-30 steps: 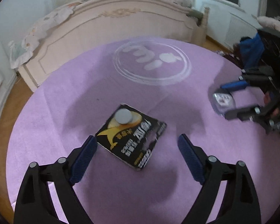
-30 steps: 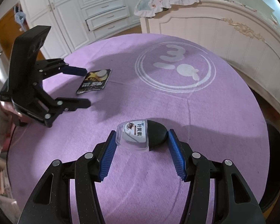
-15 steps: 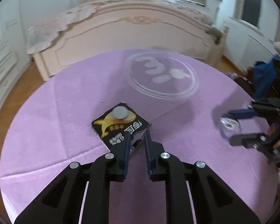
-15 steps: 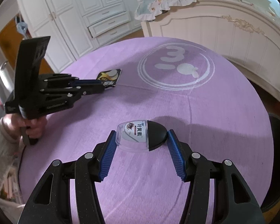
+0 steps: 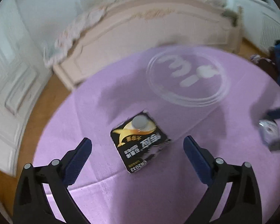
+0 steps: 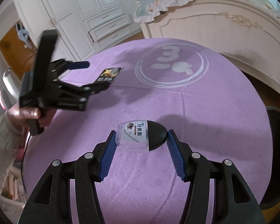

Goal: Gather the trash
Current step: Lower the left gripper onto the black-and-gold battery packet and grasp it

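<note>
Looking across our round desk with its purple cloth and white ring emblem, we see the cream carved bed footboard beyond its far edge and white panelled wardrobes to the side. Our left gripper hangs over the cloth with its jaws spread wide; they have just been opening, and nothing is pressed between them. The flat black-and-gold battery card with a silver coin cell lies on the desk in the gap between those jaws, touching neither pad, tilted with one corner toward us. Our right gripper has its jaws clamped on the small clear plastic bottle with a black cap, which lies sideways between the blue pads, cap toward the right pad. The bottle is well apart from the card.
</note>
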A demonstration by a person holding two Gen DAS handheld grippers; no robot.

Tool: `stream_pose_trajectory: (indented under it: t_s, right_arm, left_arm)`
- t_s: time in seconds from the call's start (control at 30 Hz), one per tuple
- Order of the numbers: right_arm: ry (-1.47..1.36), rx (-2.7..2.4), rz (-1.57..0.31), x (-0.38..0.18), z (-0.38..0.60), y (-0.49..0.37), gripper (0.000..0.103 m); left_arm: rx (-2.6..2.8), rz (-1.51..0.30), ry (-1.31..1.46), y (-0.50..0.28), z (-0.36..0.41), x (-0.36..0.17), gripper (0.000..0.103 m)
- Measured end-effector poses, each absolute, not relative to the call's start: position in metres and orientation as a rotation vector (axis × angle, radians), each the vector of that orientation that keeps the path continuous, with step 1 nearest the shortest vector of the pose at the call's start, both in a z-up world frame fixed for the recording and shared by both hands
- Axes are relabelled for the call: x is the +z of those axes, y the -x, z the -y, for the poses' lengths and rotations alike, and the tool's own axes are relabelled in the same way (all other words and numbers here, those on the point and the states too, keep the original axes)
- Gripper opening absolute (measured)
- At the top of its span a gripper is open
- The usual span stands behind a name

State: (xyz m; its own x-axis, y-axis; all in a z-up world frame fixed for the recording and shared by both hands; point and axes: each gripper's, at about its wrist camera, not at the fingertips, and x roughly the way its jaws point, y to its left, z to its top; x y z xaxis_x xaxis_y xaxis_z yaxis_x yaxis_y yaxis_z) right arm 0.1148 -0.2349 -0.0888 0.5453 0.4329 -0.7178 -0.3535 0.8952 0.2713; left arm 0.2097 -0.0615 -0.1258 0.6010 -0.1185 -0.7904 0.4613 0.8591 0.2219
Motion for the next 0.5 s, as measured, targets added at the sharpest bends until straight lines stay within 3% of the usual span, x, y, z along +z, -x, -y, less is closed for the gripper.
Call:
stream_pose_trajectory:
  t_s: [0.1, 0.17, 0.27, 0.33, 0.37, 0.43, 0.5]
  right_arm:
    - [-0.112, 0.469, -0.879, -0.089, 0.236, -0.117, 0.055]
    - [-0.122, 0.472, -0.88, -0.089, 0.239, -0.119, 0.055]
    - [-0.127, 0.478, -0.88, -0.089, 0.24, -0.118, 0.055]
    - [-0.128, 0.482, -0.876, -0.089, 0.24, -0.118, 0.055]
    - [-0.13, 0.482, -0.872, -0.088, 0.241, -0.117, 0.055]
    - [-0.135, 0.482, -0.865, -0.088, 0.243, -0.116, 0.055]
    - [-0.143, 0.481, -0.856, -0.087, 0.245, -0.114, 0.055]
  left_arm:
    - [-0.29, -0.942, -0.224, -0.227, 0.046, -0.131, 0.097]
    - [-0.216, -0.928, -0.143, -0.227, 0.039, -0.132, 0.091]
    - [-0.12, -0.885, -0.091, -0.213, 0.038, -0.128, 0.06]
    - [-0.103, -0.883, -0.062, -0.208, 0.035, -0.127, 0.059]
    - [-0.102, -0.878, -0.053, -0.206, 0.034, -0.127, 0.05]
    - [-0.101, -0.88, 0.014, -0.204, 0.021, -0.124, 0.012]
    - [-0.147, -0.894, 0.095, -0.204, 0.008, -0.123, 0.012]
